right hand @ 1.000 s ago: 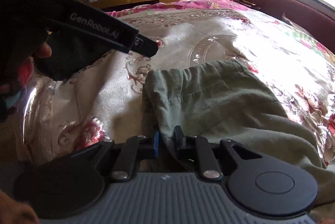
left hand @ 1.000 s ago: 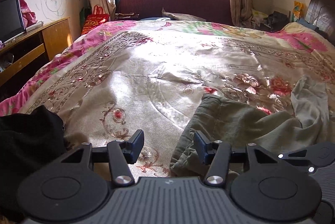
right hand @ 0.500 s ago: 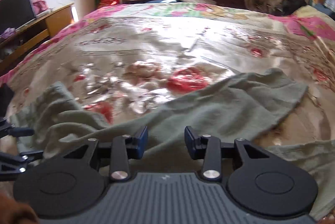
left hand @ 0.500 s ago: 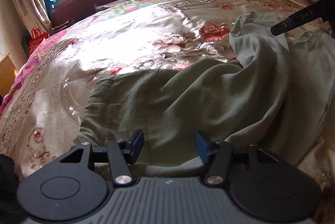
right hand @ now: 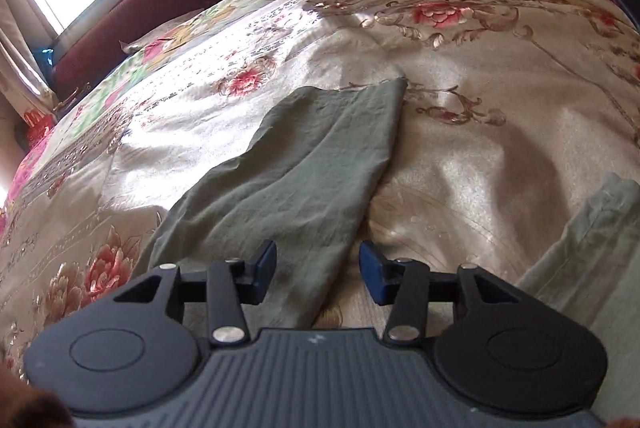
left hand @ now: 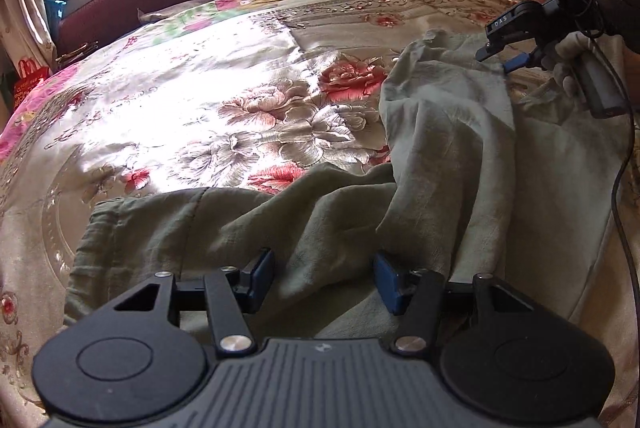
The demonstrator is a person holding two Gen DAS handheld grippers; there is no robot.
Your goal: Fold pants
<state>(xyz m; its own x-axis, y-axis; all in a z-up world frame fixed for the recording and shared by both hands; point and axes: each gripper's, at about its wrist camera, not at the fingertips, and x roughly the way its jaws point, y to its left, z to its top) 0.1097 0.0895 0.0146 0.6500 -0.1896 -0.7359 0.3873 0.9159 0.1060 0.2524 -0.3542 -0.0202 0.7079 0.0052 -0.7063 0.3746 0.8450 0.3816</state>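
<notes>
Now that the right hand-held gripper (right hand: 318, 274) is gaping wide, no longer pinching the crumpled grey-green cotton pants (left hand: 440, 155), the left hand-held gripper (left hand: 324, 278), also wide, is hovering over the waistband, so both are holding nothing.

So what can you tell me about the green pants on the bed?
The pants are grey-green, soft, wrinkled cloth, lying unfolded and rumpled on the shiny flowered bedspread. The waistband end lies nearer the left gripper, which is open above them. One leg stretches out flat ahead of the open right gripper. Neither gripper holds them.
</notes>
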